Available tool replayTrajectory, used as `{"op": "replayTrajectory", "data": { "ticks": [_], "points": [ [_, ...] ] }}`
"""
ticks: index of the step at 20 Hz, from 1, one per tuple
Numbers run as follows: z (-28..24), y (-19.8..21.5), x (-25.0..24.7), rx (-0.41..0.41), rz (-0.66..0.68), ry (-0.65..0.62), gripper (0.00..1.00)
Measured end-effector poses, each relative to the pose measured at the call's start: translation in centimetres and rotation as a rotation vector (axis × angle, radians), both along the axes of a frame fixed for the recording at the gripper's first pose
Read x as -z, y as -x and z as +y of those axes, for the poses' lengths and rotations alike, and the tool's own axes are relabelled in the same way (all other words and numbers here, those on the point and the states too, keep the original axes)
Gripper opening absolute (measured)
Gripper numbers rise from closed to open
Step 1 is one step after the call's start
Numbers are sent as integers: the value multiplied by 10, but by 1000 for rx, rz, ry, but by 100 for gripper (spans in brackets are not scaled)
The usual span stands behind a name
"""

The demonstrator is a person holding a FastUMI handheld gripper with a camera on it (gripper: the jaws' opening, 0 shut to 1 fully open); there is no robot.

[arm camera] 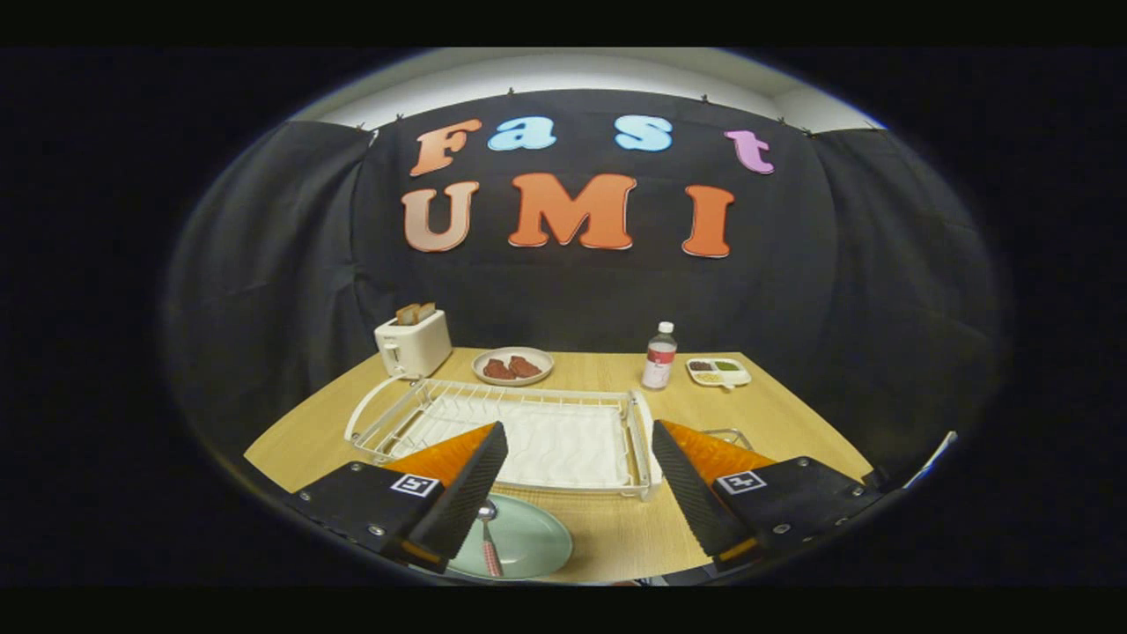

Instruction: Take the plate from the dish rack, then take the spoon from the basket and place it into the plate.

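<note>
Spread wide apart, the jaws of the gripper (577, 493) are seen at the bottom of the frame with nothing clamped between them. Both fingers are angled forward and slightly downward over the wooden table (616, 537). Just beside the left finger, at lower centre, the pale green plate (528, 541) is found flat on the table, with the spoon (487, 533) laid in it, bowl toward the rack. Ahead of the fingers, at mid-frame, the white dish rack (528, 436) is seen. Behind the right finger a wire basket (729, 434) is partly hidden. Farther back a toaster (412, 343), a plate of food (512, 365), a bottle (659, 356) and a divided dish (718, 372) are lined up.
</note>
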State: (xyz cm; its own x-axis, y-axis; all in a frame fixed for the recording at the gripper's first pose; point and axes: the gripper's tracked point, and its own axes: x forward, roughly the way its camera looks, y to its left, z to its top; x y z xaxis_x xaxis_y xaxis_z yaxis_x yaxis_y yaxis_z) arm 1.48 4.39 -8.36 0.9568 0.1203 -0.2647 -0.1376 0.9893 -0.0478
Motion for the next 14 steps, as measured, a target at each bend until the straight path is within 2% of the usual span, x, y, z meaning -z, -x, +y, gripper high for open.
{"op": "replayTrajectory", "data": {
  "ticks": [3, 6, 14],
  "points": [
    [-24, -2, -33, 54, -49, 8, 98],
    [-30, 0, -60, 68, -93, -20, 98],
    [-34, 2, -85, 74, -158, -33, 98]
  ]
}}
